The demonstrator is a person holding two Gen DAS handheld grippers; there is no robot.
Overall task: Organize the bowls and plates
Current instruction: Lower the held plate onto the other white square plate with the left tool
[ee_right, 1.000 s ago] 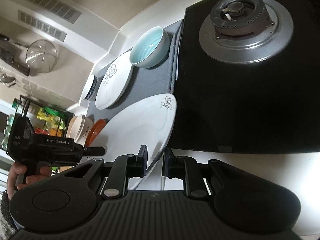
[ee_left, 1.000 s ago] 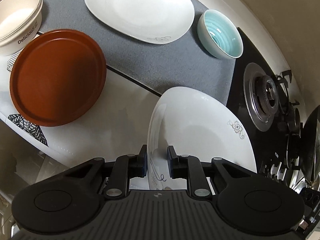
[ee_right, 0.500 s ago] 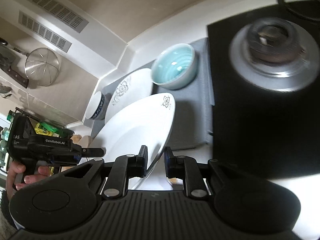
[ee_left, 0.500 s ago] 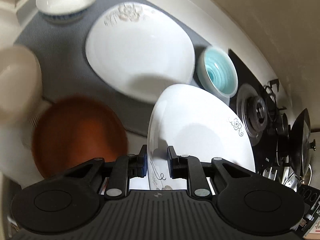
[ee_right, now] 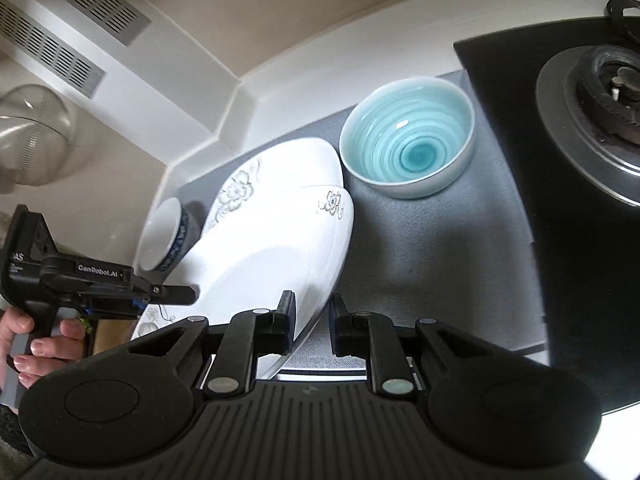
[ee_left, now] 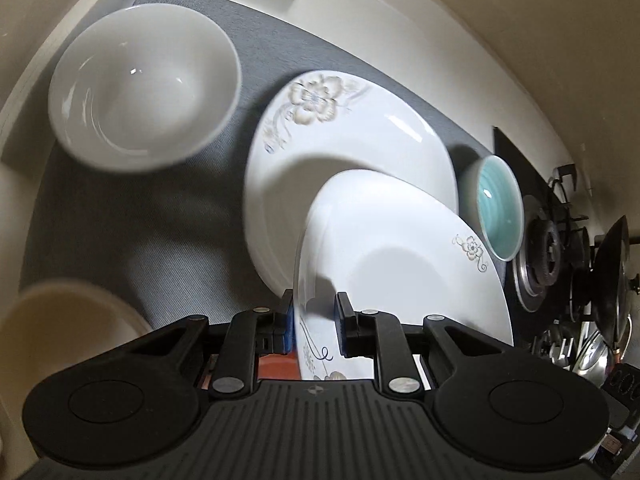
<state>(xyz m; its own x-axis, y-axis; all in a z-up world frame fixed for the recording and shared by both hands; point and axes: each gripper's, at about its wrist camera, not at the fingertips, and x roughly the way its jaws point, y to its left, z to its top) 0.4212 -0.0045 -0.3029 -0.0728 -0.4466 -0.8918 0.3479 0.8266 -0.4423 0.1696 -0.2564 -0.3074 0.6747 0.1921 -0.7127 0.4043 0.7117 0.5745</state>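
Note:
A white plate with a flower print (ee_left: pixel 400 256) (ee_right: pixel 272 256) hangs tilted between both grippers. My left gripper (ee_left: pixel 314 320) is shut on its near rim, and in the right wrist view the left gripper (ee_right: pixel 188 292) clamps the plate's left edge. My right gripper (ee_right: pixel 312 320) is shut on the opposite rim. Under the held plate a matching flower plate (ee_left: pixel 340 132) (ee_right: pixel 276 168) lies flat on the grey mat (ee_left: pixel 160 220) (ee_right: pixel 420 248). A turquoise bowl (ee_left: pixel 498 208) (ee_right: pixel 412 140) stands just right of it. A white bowl with a blue outer pattern (ee_left: pixel 140 84) (ee_right: pixel 166 236) stands at the mat's far left.
A cream bowl (ee_left: pixel 60 320) sits at the lower left, and a sliver of a brown plate (ee_left: pixel 276 366) shows under the left fingers. The black gas hob with its burner (ee_left: pixel 540 252) (ee_right: pixel 608 92) borders the mat on the right. A person's hand (ee_right: pixel 40 344) grips the left handle.
Both grippers have carried the plate from the front counter over the grey mat, above the lying flower plate. The brown plate has slipped almost out of view; the white bowl has come close.

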